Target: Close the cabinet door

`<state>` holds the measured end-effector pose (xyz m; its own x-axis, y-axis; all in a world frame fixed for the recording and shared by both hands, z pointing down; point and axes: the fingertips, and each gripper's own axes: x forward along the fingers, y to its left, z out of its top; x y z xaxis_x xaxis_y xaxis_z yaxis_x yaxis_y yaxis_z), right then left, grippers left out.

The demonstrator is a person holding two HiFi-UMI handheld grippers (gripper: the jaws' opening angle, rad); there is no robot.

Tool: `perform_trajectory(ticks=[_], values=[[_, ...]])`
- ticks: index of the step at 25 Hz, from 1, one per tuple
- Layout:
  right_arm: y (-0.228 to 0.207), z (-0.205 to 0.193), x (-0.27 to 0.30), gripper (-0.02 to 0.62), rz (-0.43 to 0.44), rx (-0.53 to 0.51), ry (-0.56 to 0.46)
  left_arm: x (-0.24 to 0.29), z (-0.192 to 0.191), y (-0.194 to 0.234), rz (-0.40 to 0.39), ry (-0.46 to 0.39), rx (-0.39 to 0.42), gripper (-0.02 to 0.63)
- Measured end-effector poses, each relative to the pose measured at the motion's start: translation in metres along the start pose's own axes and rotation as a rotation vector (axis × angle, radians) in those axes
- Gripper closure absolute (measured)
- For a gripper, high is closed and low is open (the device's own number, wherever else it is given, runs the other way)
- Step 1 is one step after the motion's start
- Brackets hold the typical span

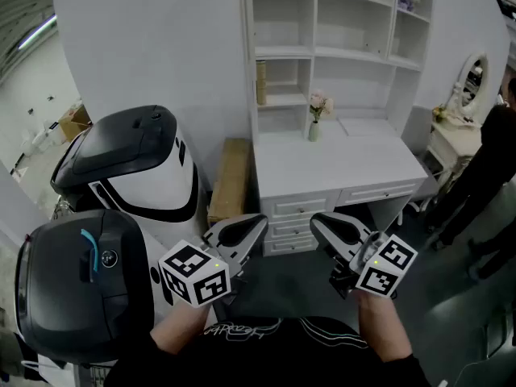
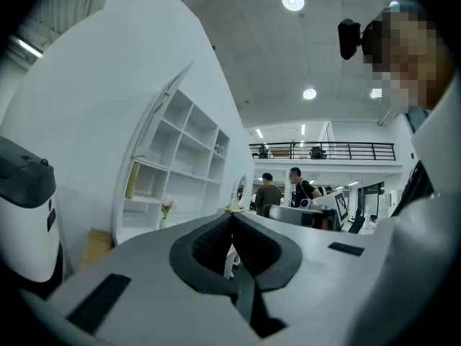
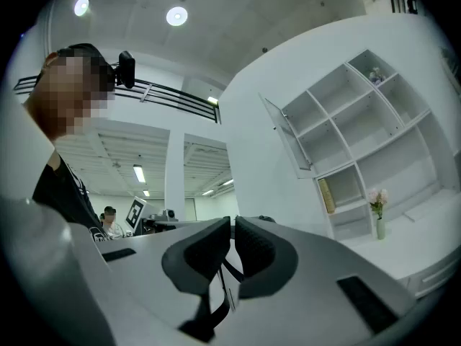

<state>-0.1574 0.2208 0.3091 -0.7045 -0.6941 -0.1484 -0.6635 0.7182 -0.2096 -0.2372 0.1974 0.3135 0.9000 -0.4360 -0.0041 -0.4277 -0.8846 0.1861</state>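
1. Plainly, the gripper views showed the door [image 3: 288, 137] swung out at the shelf's [image 3: 360, 125] top left (edge-on overhead).
2. Left gripper [image 2: 232, 218] and right gripper [image 3: 232, 223] were pinched closed, empty.
3. Flowers [image 1: 320, 101] stood on the white desk [image 1: 347, 168].

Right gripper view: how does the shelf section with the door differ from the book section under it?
The door section has a door swung open at its left edge; the book section shows none. The door section looks bare; the book section holds a book upright against its left wall. Both are white, in the left column.
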Motion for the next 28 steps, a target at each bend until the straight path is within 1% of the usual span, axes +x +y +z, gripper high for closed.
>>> perform_trajectory(ticks=[9, 15, 17, 24, 28], values=[[0.001, 0.004, -0.021, 0.543, -0.013, -0.007, -0.014, 0.006, -0.003, -0.018, -0.007, -0.009, 0.008, 0.586], [-0.013, -0.001, -0.047, 0.541, -0.028, -0.012, 0.012, 0.028, -0.015, -0.031, -0.018, 0.007, -0.015, 0.586], [-0.021, -0.001, -0.059, 0.541, -0.038, -0.013, 0.009, 0.038, -0.018, -0.038, -0.019, 0.011, -0.012, 0.586], [-0.039, 0.001, -0.098, 0.541, -0.044, 0.014, -0.020, 0.063, -0.020, -0.057, 0.009, -0.004, 0.020, 0.586], [-0.051, -0.006, -0.104, 0.541, -0.032, 0.035, -0.024, 0.071, -0.024, -0.053, 0.036, 0.000, 0.036, 0.586]])
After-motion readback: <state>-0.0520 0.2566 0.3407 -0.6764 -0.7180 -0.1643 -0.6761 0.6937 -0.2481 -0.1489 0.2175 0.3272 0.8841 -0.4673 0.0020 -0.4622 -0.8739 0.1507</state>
